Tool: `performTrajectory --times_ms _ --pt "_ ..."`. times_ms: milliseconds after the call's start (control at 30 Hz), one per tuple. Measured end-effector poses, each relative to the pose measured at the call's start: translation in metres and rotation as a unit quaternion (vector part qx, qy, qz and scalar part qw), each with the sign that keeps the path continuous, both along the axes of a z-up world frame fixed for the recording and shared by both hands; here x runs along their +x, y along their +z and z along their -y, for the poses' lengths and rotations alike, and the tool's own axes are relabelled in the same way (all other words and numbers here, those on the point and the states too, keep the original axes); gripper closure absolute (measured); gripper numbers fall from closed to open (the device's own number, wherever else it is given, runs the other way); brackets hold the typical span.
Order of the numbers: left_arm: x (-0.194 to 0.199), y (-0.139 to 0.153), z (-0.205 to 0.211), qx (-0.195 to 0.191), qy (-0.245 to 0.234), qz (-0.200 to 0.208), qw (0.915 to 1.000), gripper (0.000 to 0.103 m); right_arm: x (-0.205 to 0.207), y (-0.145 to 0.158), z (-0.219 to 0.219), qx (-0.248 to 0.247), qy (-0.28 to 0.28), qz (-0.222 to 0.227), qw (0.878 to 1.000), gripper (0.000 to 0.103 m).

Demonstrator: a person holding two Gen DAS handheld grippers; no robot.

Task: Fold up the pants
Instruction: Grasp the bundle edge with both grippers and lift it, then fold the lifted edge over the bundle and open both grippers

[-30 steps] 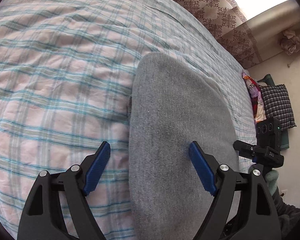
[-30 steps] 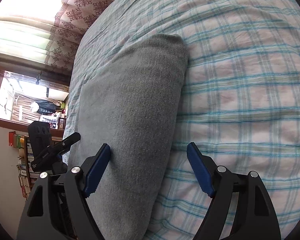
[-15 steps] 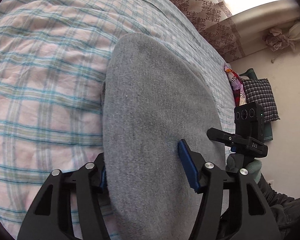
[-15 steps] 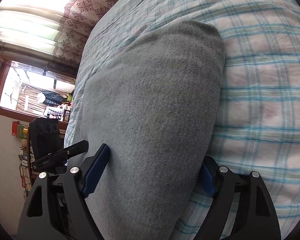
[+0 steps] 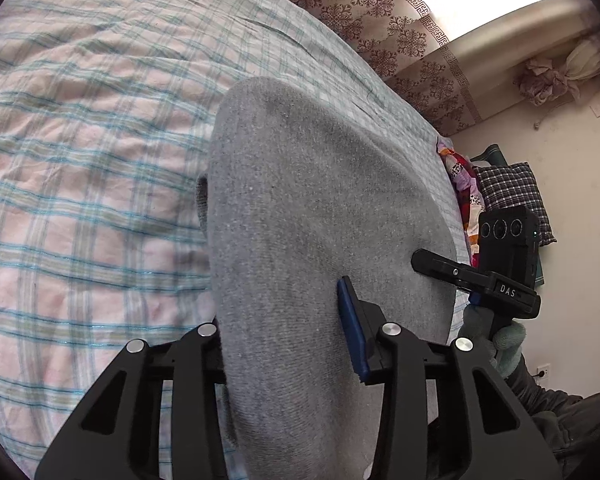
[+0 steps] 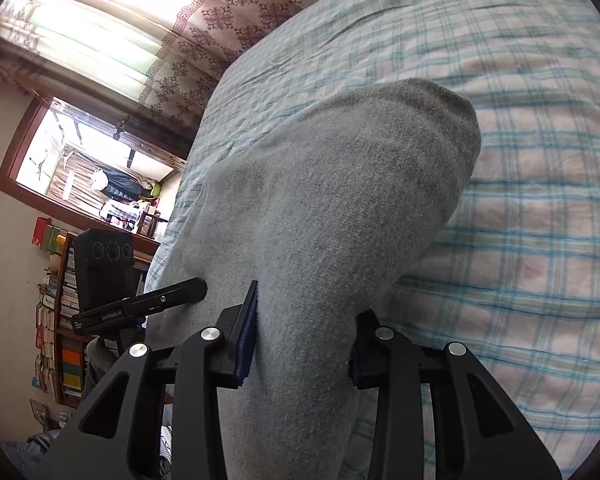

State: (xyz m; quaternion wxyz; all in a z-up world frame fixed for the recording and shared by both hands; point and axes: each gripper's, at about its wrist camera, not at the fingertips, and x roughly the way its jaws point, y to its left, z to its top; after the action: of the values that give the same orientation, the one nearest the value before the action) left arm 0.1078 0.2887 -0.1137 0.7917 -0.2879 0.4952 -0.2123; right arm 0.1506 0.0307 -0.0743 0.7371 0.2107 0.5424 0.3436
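the grey pants (image 5: 320, 216) are laid along the plaid bed (image 5: 80, 160), in a long folded strip. the near left edge of the cloth is clamped by the left gripper (image 5: 288, 344), its blue-padded fingers (image 5: 352, 332) closed on the fabric. the near right edge is pinched by the right gripper (image 6: 300, 340), whose fingers (image 6: 248, 336) are pressed into the pants (image 6: 340, 208). a patterned curtain (image 6: 240, 12) is seen behind the bed (image 6: 520, 160).

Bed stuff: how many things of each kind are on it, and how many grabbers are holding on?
Grey pants: 1
Plaid bedsheet: 1
Grippers, left and right, both clamped on the pants: 2
Checked pillow, beside the bed: 1
Total: 5
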Motion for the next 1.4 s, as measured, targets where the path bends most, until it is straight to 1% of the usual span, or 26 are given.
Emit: performTrajectory --times_ms 133,233,400,500,600,700,800,1000,1100,1300,1400 --pt "0.009 0.021 0.020 0.003 -0.018 0.018 0.9997 0.065 0.007 0.024 0.027 0.010 -0.015 0.024 1.000 0.068" --pt "0.024 0.037 0.045 0.004 -0.037 0.034 0.9988 0.065 0.012 0.042 0.056 0.007 -0.030 0.044 0.999 0.068" --pt "0.065 0.055 0.100 0.000 -0.070 0.054 0.9961 0.065 0.023 0.065 0.123 -0.007 -0.066 0.072 0.995 0.068" --pt "0.087 0.061 0.144 0.001 -0.092 0.062 0.9939 0.065 0.032 0.074 0.165 -0.016 -0.091 0.082 0.992 0.068" --pt "0.113 0.063 0.187 -0.003 -0.112 0.061 0.9918 0.065 0.044 0.078 0.212 -0.023 -0.113 0.085 0.990 0.068" --pt "0.135 0.061 0.227 -0.004 -0.128 0.058 0.9900 0.065 0.057 0.076 0.251 -0.033 -0.125 0.089 0.988 0.068" --pt "0.156 0.055 0.265 -0.005 -0.140 0.049 0.9889 0.065 0.074 0.067 0.288 -0.042 -0.134 0.084 0.987 0.068" --pt "0.186 0.040 0.325 -0.001 -0.158 0.031 0.9869 0.065 0.109 0.050 0.338 -0.066 -0.147 0.074 0.984 0.068" --pt "0.199 0.031 0.342 0.000 -0.163 0.022 0.9863 0.065 0.121 0.041 0.359 -0.077 -0.151 0.068 0.983 0.068" --pt "0.219 0.014 0.366 0.003 -0.171 0.008 0.9852 0.065 0.140 0.026 0.384 -0.089 -0.158 0.055 0.982 0.068" --pt "0.227 0.005 0.378 0.015 -0.174 0.000 0.9847 0.065 0.149 0.011 0.393 -0.097 -0.160 0.041 0.981 0.068"
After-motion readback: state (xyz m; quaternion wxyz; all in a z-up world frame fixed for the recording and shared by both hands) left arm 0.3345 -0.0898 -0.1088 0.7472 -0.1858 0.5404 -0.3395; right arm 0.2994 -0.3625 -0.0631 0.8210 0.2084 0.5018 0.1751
